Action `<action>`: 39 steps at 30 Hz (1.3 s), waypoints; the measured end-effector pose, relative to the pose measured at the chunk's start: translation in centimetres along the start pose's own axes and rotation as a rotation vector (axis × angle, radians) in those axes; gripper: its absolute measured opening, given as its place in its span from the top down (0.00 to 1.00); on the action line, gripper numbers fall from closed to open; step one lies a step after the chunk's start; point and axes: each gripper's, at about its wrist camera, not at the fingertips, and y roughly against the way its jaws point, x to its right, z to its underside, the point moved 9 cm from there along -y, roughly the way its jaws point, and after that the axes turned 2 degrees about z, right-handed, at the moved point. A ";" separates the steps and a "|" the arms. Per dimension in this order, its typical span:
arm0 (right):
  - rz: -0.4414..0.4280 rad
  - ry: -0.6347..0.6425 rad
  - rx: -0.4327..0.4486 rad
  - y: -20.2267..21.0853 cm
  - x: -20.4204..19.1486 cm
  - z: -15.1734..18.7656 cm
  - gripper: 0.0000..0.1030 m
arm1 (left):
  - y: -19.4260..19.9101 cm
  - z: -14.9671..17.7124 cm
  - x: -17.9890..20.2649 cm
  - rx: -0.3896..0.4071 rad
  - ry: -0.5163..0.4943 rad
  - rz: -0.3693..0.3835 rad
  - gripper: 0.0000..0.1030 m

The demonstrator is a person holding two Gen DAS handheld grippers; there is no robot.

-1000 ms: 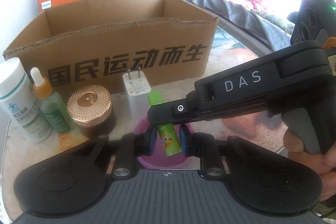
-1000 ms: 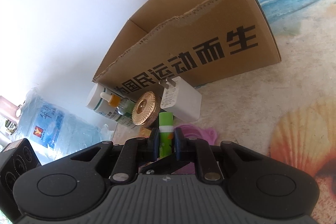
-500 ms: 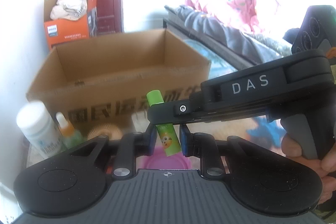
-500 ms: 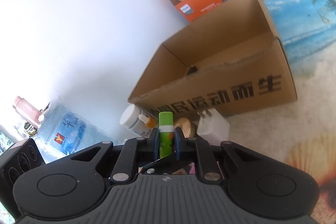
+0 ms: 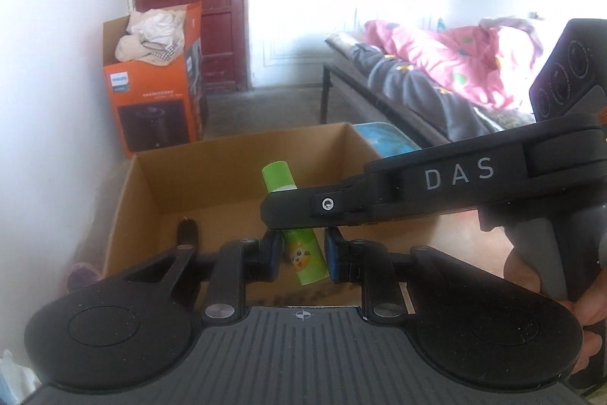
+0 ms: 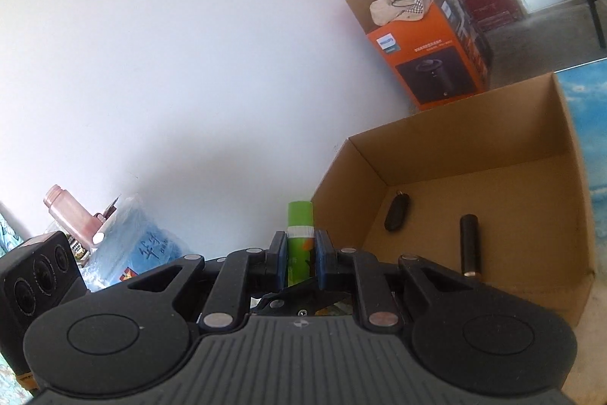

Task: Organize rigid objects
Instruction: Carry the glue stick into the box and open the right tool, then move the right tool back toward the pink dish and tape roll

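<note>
Green is the colour of the one tube (image 5: 305,259) in hand, a small stick with a cartoon print, raised at the near rim of the open cardboard box (image 5: 144,185).

Grip state:
- The right gripper (image 6: 300,255) is clamped on the tube's middle; both blue pads press its sides, cap end up.
- The left gripper (image 5: 303,255) is at its narrowest, with the tube's lower end between its fingers. In the left wrist view a slight gap shows on the right pad (image 5: 334,255), so firm contact there cannot be confirmed.

Progress, as a judgement: the task is partly done. Two dark items already lie on the box floor: one oval fob (image 6: 396,213) and one black cylinder (image 6: 469,240). The tube is not yet inside the box; it remains to be carried over the rim and released.

Count:
- Tubes held: one.
- Items in box: two.
- Cardboard boxes: one.
- Orange cartons (image 5: 151,93) on the far floor: one.
</note>
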 end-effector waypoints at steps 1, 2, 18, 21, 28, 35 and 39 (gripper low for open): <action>-0.007 -0.011 -0.024 -1.0 0.2 -0.7 0.83 | -0.5 -0.3 -0.6 -0.013 0.004 -0.011 0.79; -0.013 -0.022 -0.048 -2.0 0.5 -1.4 0.83 | -1.0 -0.5 -1.1 -0.028 0.006 -0.022 0.79; 0.032 -0.310 -0.478 -19.5 7.5 -2.6 0.81 | -10.2 1.0 -10.7 -0.369 0.108 -0.182 0.71; 0.071 -0.348 -0.528 -21.4 8.8 -2.0 0.80 | -10.1 0.9 -11.1 -0.373 0.121 -0.187 0.51; 0.109 -0.386 -0.538 -22.7 10.4 -1.8 0.58 | -8.7 0.1 -10.4 -0.319 0.073 -0.202 0.40; 0.048 -0.334 -0.445 -17.8 8.0 -3.1 0.48 | -4.8 -1.2 -9.3 -0.187 0.097 -0.144 0.34; 0.004 -0.254 -0.342 -12.1 5.5 -4.2 0.43 | -0.7 -1.9 -8.0 -0.070 0.083 -0.064 0.20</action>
